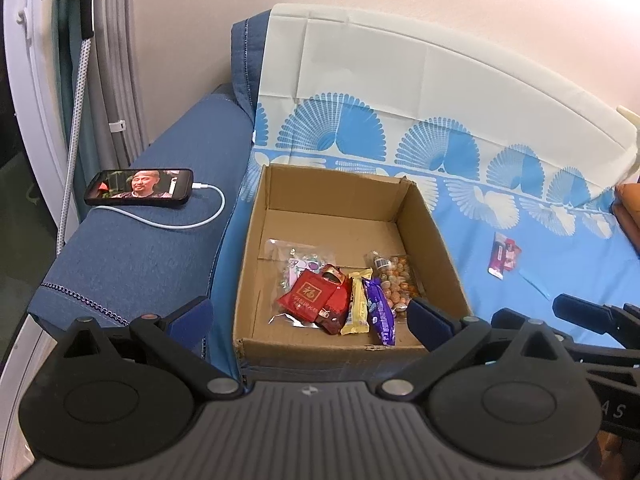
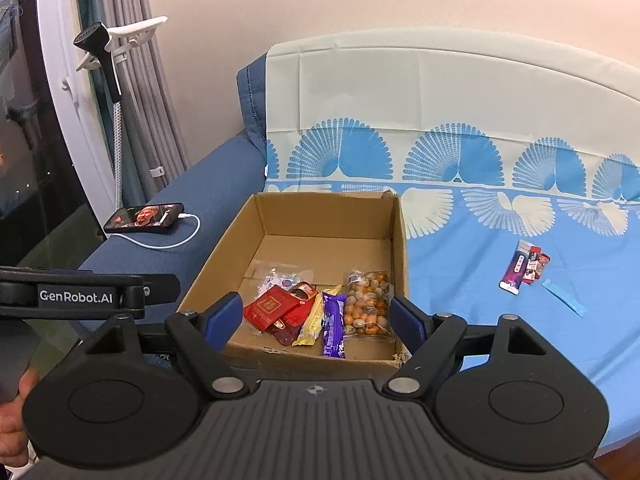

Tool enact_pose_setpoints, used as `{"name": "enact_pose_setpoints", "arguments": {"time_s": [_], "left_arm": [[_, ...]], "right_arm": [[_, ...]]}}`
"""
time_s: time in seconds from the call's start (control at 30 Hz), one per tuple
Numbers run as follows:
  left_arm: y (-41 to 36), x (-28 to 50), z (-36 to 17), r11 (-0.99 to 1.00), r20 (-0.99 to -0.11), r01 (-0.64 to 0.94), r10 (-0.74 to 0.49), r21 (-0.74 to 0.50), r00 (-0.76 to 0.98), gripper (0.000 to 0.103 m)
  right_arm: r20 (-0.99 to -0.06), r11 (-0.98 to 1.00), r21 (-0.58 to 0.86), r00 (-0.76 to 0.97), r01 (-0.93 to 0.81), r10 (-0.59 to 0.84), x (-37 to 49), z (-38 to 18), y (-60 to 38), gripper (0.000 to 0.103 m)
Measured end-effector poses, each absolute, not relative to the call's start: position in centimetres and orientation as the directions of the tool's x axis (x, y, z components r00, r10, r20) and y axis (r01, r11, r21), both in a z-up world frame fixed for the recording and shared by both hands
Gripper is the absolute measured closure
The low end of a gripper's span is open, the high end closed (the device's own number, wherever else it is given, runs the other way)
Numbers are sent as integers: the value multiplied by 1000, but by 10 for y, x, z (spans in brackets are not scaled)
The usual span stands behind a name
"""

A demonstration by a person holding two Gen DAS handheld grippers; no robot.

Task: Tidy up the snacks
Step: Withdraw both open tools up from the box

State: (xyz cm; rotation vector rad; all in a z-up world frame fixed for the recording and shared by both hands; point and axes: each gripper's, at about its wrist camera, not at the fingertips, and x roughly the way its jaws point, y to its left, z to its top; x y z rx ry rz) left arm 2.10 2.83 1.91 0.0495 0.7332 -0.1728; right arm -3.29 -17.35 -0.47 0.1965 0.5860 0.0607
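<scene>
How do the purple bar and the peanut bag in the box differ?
The purple bar is narrow, long and opaque; the peanut bag is wider and clear, showing its orange and speckled pieces. The purple bar reaches nearer the cardboard box's front wall. Both lie flat, side by side, inside it.

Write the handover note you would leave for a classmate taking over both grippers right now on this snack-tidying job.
Left gripper: open, empty, held over the near edge of the cardboard box.
Right gripper: open, empty, also at the box's near edge.
In the box: red packet, yellow bar, purple bar, bag of speckled nuts, and a clear bag partly under the red packet.
Done: those five are boxed.
Left: a small cluster of snack packets lies on the blue patterned cloth, right of the box. The right gripper looks better placed to fetch them.
</scene>
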Motion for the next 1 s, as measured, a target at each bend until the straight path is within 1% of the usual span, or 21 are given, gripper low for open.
{"name": "enact_pose_setpoints", "arguments": {"time_s": [0.63, 1.0], "left_arm": [[26, 27, 16, 984, -684, 175, -138, -14, 717, 0], [21, 31, 11, 983, -697, 182, -125, 9, 706, 0]], "right_arm": [[-552, 979, 204, 824, -17, 130, -32, -8, -174, 18], [-557, 976, 215, 819, -18, 138, -30, -12, -177, 18]]}}
